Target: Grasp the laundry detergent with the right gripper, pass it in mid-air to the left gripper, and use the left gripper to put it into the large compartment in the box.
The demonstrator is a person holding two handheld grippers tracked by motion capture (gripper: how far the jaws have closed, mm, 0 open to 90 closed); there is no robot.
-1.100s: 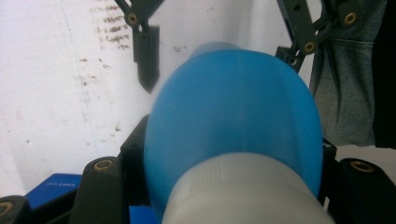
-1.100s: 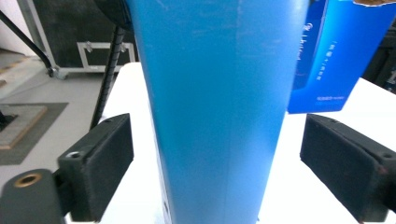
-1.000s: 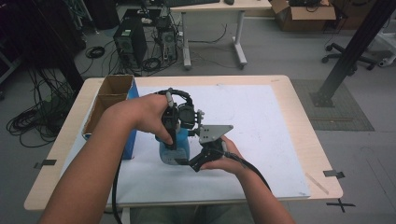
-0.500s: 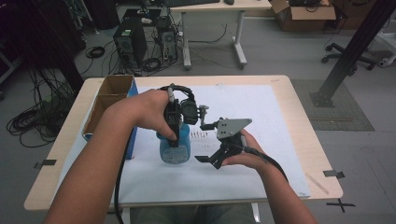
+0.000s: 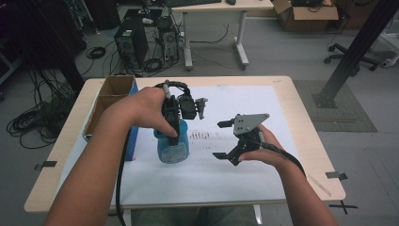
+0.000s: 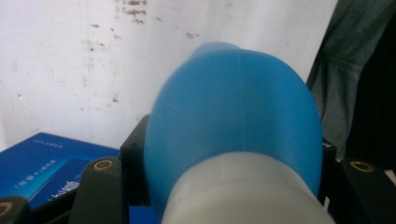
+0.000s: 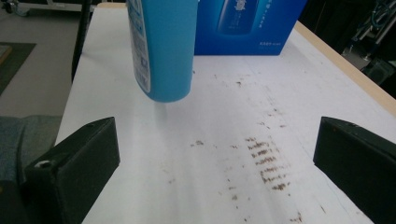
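Our right gripper view reveals the blue bottle (image 7: pixel 163 46) hanging clear above the sheet; left gripper (image 5: pixel 175 123) clamps it from above, right gripper (image 5: pixel 225 140) gapes wide beside it

Blue plastic bottle (image 5: pixel 171 148): oval body, white printed label on side, pale neck at top. Upright, base lifted slightly clear of white sheet (image 5: pixel 263 113) covering tabletop (image 5: pixel 308 122). Position: left of sheet centre, toward near edge, just beside blue box (image 7: pixel 247 25).
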